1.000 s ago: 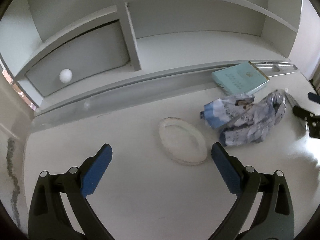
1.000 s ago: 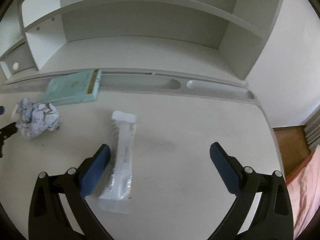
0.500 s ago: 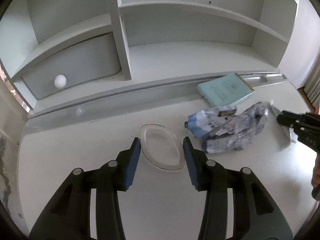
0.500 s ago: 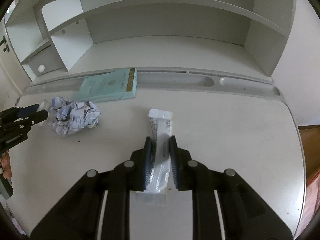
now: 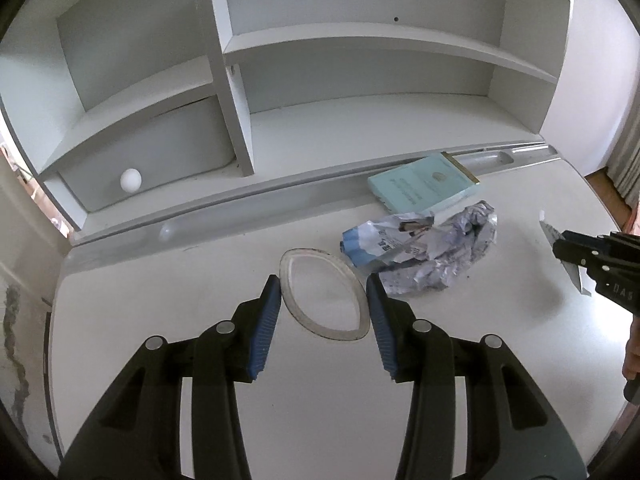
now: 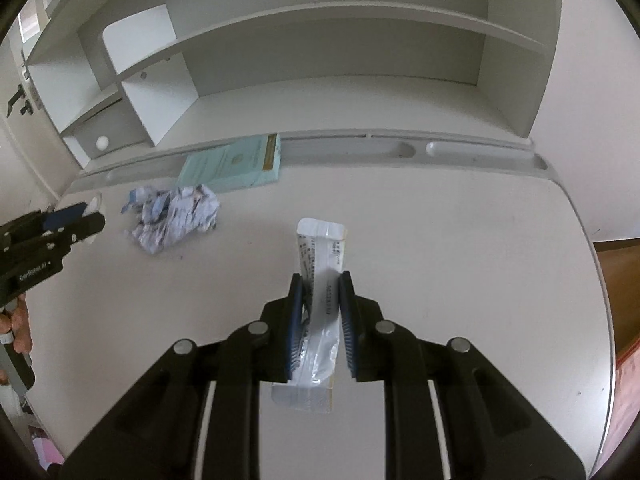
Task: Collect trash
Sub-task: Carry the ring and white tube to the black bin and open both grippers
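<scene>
A second ago both grippers stood wide apart above the worktop; now both have closed on a piece of trash.

The left gripper (image 5: 322, 298) has its blue pads pressed against the two sides of the lid (image 5: 323, 294), a flat oval ring of clear plastic. The lid sits between the pads and seems a little raised from the worktop (image 5: 160, 320), but I cannot tell for sure that it is free of the surface.

The right gripper (image 6: 320, 312) is nearly pressed together and pinches the wrapper (image 6: 318, 312), a long white and clear packet. The pads hold it near its middle, and both ends stick out, one forward and one back toward the camera.

So two of the trash items appear secured, one in each gripper. My judgement is that the grasping step is finished and carrying the items to a bin comes next; no bin is visible in either view.

Farther out, the paper ball (image 5: 424, 252), crumpled and printed in blue, lies on the worktop between the two grippers, just beside the lid. It is not yet collected. Behind it a pale green book (image 5: 424, 186) rests against the tray groove at the foot of the shelf (image 5: 360, 40); it does not look like trash.
</scene>
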Tool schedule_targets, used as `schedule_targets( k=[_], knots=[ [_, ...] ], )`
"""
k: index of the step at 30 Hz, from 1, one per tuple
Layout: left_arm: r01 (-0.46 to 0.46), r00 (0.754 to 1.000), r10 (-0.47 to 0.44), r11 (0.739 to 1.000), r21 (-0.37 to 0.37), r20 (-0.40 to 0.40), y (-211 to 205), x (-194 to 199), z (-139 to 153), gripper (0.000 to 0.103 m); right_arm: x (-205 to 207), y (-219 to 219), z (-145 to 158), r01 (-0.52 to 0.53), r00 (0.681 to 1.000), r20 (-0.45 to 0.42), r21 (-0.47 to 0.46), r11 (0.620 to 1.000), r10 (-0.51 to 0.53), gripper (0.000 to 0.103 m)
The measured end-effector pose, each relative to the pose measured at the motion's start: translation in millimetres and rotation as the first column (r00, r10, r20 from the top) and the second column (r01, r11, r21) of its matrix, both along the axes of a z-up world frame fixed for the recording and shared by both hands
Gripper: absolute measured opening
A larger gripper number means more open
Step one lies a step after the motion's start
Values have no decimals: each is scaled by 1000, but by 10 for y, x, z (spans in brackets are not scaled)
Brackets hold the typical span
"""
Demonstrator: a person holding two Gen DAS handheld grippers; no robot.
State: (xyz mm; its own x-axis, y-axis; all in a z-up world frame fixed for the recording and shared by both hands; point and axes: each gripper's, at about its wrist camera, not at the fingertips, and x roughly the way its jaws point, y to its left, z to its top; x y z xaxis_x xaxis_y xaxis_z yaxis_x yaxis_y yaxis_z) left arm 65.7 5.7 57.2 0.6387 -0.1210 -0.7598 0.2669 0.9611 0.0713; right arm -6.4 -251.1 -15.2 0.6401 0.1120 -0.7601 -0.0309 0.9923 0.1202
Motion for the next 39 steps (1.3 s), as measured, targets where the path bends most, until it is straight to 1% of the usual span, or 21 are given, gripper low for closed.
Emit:
schedule_targets(
  k=[6,10,12,14,16,17,19,20,22,24,26,27,29,31,32,33,34,35,36,37,39],
  knots=[
    [14,999,-14,1000,7,30,-85,-125,119,43,-142,-76,88,4,999,35,17,1000,-5,19],
    [60,997,-60,998,8,41,-298,-217,243,43,-363,-259,203,40,996,74,31,999,-42,19],
    [97,994,-97,995,2,57,-472,-281,330,43,-493,-391,268,71,993,92,38,997,-74,19],
    [157,985,-156,988,-2,76,-728,-370,422,43,-672,-587,348,113,986,115,47,993,-118,19],
    [236,968,-234,972,-11,90,-1054,-487,505,43,-946,-891,456,180,972,142,57,982,-186,19],
    [284,955,-281,959,-21,95,-1248,-558,538,43,-1051,-1004,494,204,966,149,62,977,-211,19],
    [400,914,-394,915,-45,95,-1706,-741,586,43,-1364,-1356,582,268,946,162,92,959,-280,19],
    [464,884,-458,884,-58,91,-1962,-857,600,43,-1557,-1566,620,303,934,163,118,946,-319,19],
    [590,807,-584,804,-77,84,-2498,-1139,614,43,-1931,-1945,661,372,905,160,154,915,-395,19],
    [707,707,-703,700,-101,72,-3051,-1480,598,43,-2339,-2334,636,448,870,140,174,877,-472,19],
    [792,606,-795,597,-127,41,-3527,-1806,531,43,-2724,-2694,545,516,836,100,190,835,-539,19],
    [830,549,-836,541,-135,21,-3785,-2001,465,43,-2852,-2808,499,539,823,85,194,820,-561,19],
    [879,456,-889,455,-143,-23,-4197,-2329,306,43,-3146,-3072,352,591,790,41,213,778,-611,19],
    [908,384,-921,390,-151,-72,-4542,-2608,110,43,-3413,-3308,150,634,759,-13,241,735,-650,19],
    [916,356,-929,368,-160,-99,-4688,-2727,-12,43,-3537,-3423,8,652,745,-45,258,713,-665,19],
    [921,333,-934,352,-168,-131,-4840,-2836,-165,43,-3631,-3532,-162,667,734,-85,278,692,-674,19],
    [923,328,-932,352,-159,-156,-4951,-2911,-330,43,-3706,-3609,-324,678,725,-119,297,673,-678,19],
    [923,334,-925,361,-136,-182,-5048,-2982,-495,43,-3772,-3729,-626,689,717,-185,334,643,-672,19],
    [918,352,-910,381,-111,-218,-5126,-3030,-709,43,-3800,-3782,-829,695,713,-227,355,625,-664,19],
    [910,371,-891,406,-91,-261,-5188,-3063,-980,43,-3816,-3825,-1070,701,708,-275,376,606,-650,19],
    [896,395,-849,440,-56,-352,-5266,-3098,-1533,43,-3742,-3849,-1726,715,698,-399,420,558,-594,19]
  ],
)
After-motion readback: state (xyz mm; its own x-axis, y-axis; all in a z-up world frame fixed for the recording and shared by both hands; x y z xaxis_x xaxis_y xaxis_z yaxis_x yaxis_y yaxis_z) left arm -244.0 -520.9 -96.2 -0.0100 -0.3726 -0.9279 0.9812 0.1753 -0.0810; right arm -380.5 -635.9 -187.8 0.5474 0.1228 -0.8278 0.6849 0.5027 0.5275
